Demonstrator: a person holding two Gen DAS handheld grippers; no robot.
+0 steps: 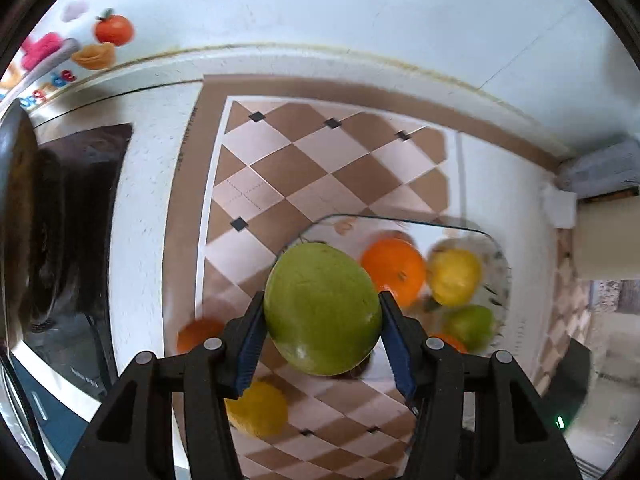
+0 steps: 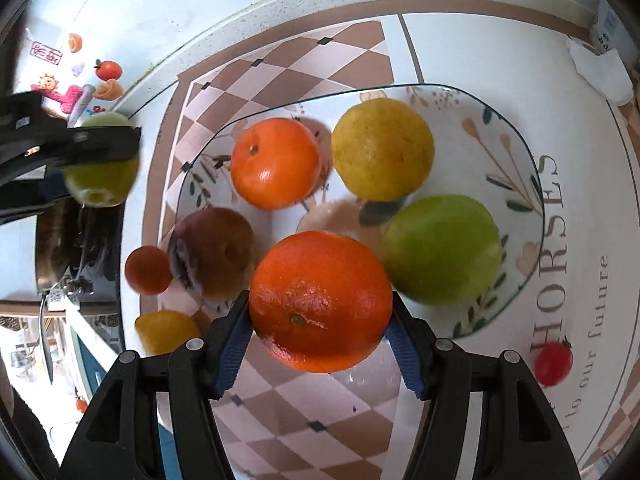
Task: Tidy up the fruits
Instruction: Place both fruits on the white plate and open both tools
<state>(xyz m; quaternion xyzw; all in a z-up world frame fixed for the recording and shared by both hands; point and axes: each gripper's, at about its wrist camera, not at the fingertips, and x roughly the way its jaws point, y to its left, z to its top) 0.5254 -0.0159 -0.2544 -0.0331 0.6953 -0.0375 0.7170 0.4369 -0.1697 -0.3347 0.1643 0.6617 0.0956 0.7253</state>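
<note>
Green fruit (image 1: 322,309), large and round, fills the centre of the left wrist view, clamped between the blue-padded jaws of the left gripper (image 1: 322,322) above the checkered mat (image 1: 280,168). Behind it, at right of frame, sits the glass plate (image 1: 498,248), blurred. Two loose fruits lie on the counter at lower left: a small orange one (image 1: 196,334) and a yellow one (image 1: 260,410).

In the right wrist view, the right gripper (image 2: 320,320) has its jaws closed on a big orange (image 2: 320,302) at the plate's near edge. On the plate (image 2: 516,148) rest a smaller orange (image 2: 276,162), a yellow citrus (image 2: 382,150), a green apple (image 2: 444,250) and a brown fruit (image 2: 212,252). A cherry tomato (image 2: 554,364) lies on the mat at lower right.
</note>
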